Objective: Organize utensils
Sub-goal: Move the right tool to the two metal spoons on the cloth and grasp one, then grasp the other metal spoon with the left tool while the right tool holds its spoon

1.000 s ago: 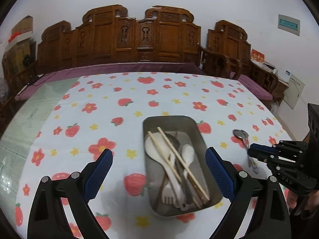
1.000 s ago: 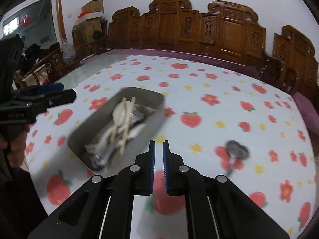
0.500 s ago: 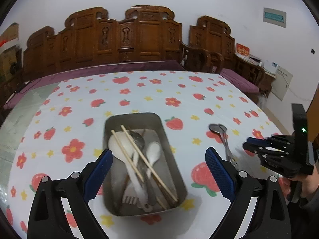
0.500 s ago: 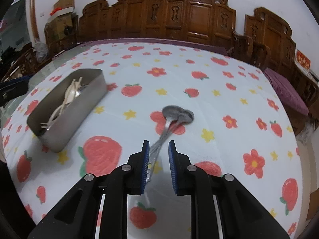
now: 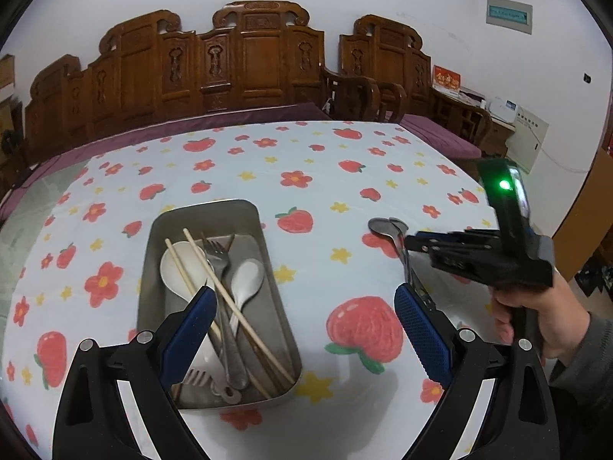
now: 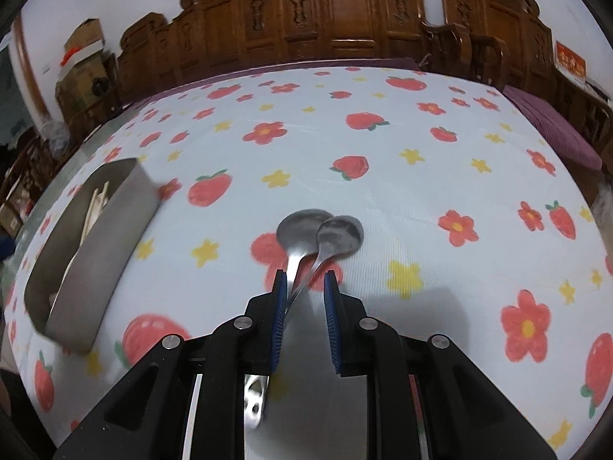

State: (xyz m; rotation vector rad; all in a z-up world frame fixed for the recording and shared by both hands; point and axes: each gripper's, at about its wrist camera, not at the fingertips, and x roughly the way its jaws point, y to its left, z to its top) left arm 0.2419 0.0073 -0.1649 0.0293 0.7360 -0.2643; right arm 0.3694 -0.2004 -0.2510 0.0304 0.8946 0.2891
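Observation:
A metal tray (image 5: 208,207) on the strawberry tablecloth holds white spoons, a metal fork, a white plastic fork and two chopsticks. My left gripper (image 5: 304,299) hovers open and wide over the tray's near right side, with nothing between its fingers. Two metal spoons (image 6: 322,230) lie side by side on the cloth to the right of the tray (image 6: 95,260). My right gripper (image 6: 305,280) is low over them, jaws a little apart, with both spoon handles running between the pads. A gap shows beside the handles. The left wrist view shows the spoons (image 5: 387,228) under the right gripper (image 5: 413,241).
A person's hand (image 5: 536,322) holds the right gripper at the table's right edge. A carved wooden bench (image 5: 245,65) and chairs stand along the far side. Cardboard boxes (image 6: 84,42) are stacked at the far left. The tablecloth (image 6: 421,145) stretches beyond the spoons.
The right gripper swung from the tray to the two spoons, came down over their handles and parted its jaws slightly. The left gripper shifted right, so the tray sits further left.

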